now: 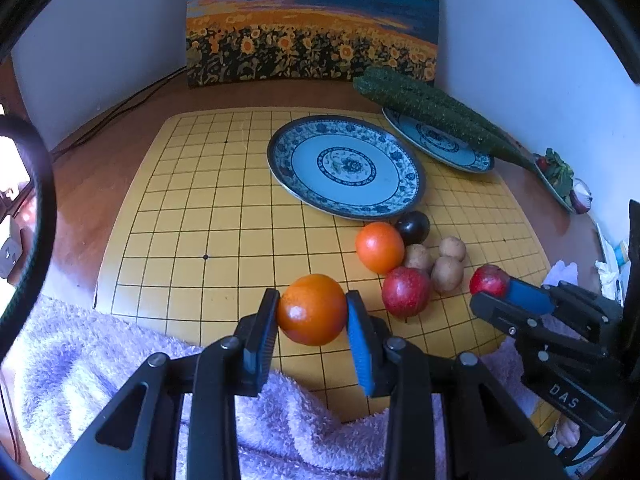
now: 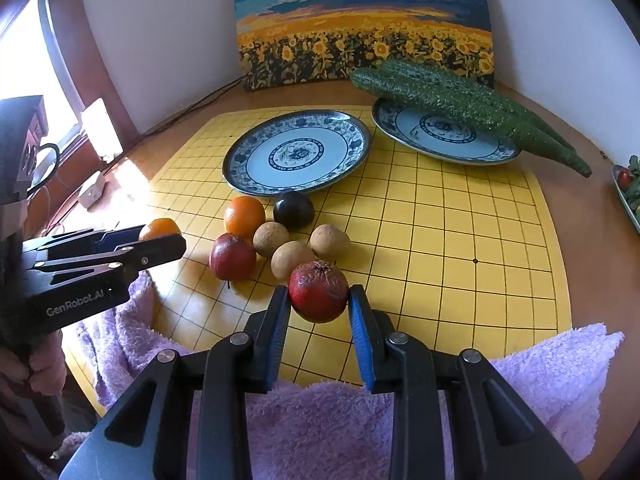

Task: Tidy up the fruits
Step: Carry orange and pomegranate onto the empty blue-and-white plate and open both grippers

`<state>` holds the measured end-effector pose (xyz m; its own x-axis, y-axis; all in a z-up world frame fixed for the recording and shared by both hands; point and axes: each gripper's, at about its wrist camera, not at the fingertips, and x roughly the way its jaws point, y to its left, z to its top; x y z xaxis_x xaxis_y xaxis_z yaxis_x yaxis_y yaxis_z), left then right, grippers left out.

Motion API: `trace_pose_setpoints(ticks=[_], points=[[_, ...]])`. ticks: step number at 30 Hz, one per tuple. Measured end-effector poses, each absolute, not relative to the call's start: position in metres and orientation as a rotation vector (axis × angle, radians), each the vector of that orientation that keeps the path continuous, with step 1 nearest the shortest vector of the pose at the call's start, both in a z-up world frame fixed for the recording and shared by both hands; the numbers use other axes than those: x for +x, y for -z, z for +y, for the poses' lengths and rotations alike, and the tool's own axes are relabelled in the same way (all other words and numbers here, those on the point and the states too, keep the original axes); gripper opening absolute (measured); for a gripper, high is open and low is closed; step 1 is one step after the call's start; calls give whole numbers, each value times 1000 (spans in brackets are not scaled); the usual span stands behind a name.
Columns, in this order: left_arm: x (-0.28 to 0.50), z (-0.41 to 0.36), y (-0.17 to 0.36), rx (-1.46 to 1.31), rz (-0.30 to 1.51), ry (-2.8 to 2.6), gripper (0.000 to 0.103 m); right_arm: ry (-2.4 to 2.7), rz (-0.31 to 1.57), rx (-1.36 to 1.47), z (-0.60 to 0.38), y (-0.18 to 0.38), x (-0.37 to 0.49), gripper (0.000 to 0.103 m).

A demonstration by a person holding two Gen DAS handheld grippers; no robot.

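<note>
While both grippers hold a fruit at once, the step in hand looks like the pick-up, with the carrying to a plate not yet done. On the left, the left gripper (image 1: 312, 312) has its jaws clenched on an orange (image 1: 312, 309), which sits between the two blue pads near the front edge of the yellow grid board (image 1: 208, 208) and the purple towel (image 1: 100, 360). In the middle of the board the other fruits lie in a close group: a second orange (image 1: 379, 247), a dark plum (image 1: 412, 227), three small brown round fruits (image 1: 447, 274) and a red apple (image 1: 406, 291). Just behind this group stands an empty blue-patterned plate (image 1: 346, 166). Further to the right a second plate (image 2: 444, 136) carries long green cucumbers (image 2: 472, 108). On the right, the right gripper (image 2: 319, 304) has its jaws grasping another red apple (image 2: 318, 291), wrinkled at the top, close to the brown fruits; I cannot tell whether it rests on the board or is already lifted a little.

I judge that the next move calls for lifting both fruits clear of the group, so that no neighbour is pushed and rolls away, then bringing them over the empty plate and lowering them before the jaws let go. Round fruit may roll on the shallow plate, so a low, gentle release seems wise.
</note>
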<state>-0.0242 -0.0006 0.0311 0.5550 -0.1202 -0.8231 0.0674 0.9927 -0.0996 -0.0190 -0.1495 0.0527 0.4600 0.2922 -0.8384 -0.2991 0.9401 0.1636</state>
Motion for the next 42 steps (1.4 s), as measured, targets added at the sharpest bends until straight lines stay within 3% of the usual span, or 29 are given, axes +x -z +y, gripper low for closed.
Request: trace_pose_setpoints(ticks=[20,42], points=[[-8,-1,-47,-58,944,138,35,-369,987,-11,-148,-73,-3,31],[78,-3,-52,-55,920,113,35,-420,1010,-101,-117,-78,74,31]])
